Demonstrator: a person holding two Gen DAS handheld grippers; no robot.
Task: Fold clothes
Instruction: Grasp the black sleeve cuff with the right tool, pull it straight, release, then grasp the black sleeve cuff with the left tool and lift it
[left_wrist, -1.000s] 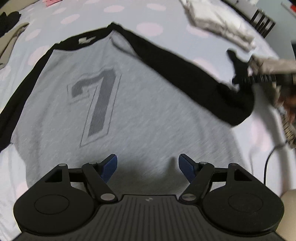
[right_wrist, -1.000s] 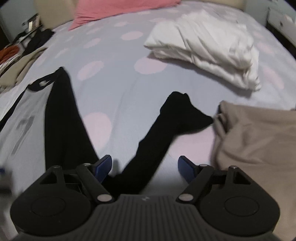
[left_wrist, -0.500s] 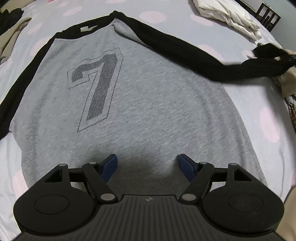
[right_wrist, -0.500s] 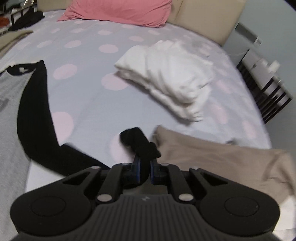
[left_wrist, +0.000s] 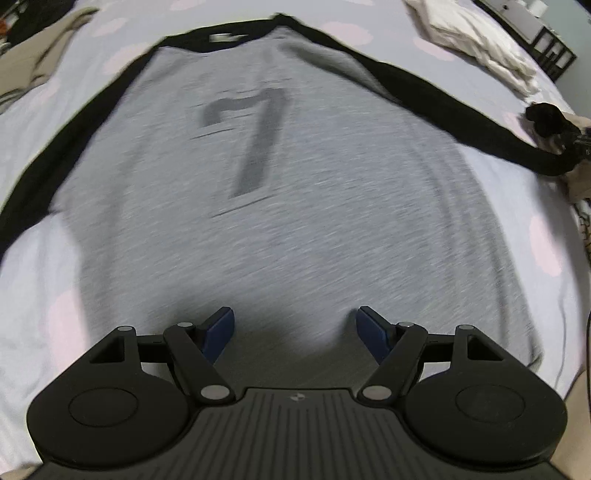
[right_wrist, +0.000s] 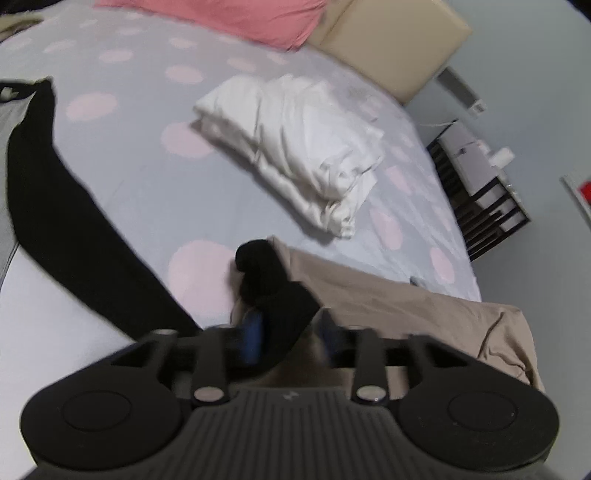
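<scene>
I have the grey shirt (left_wrist: 280, 206) with black sleeves lying flat, front up, on the spotted bed (right_wrist: 147, 184); every place below is given relative to this shirt. My left tongs (left_wrist: 295, 332) hover over its lower hem, set wide with nothing between them. My right tongs (right_wrist: 288, 332) are at the cuff of the shirt's right sleeve (right_wrist: 74, 236), which runs out straight to the side from the shoulder; their jaws are opening, and the black cuff (right_wrist: 269, 284) lies loosely between the pads, so I judge the grip to be let go or nearly so. The cuff end rests against a tan garment (right_wrist: 406, 314) just beyond the sleeve. Farther off, past the same sleeve, sits a folded white bundle (right_wrist: 295, 147), and beyond that a pink pillow (right_wrist: 229, 14) at the head of the bed. Another beige piece (left_wrist: 33, 70) lies off the shirt's opposite shoulder. As to progress, I judge the shirt spread and its sleeve straightened, but no fold yet made in it: sleeves, sides and hem are all left to turn in.
</scene>
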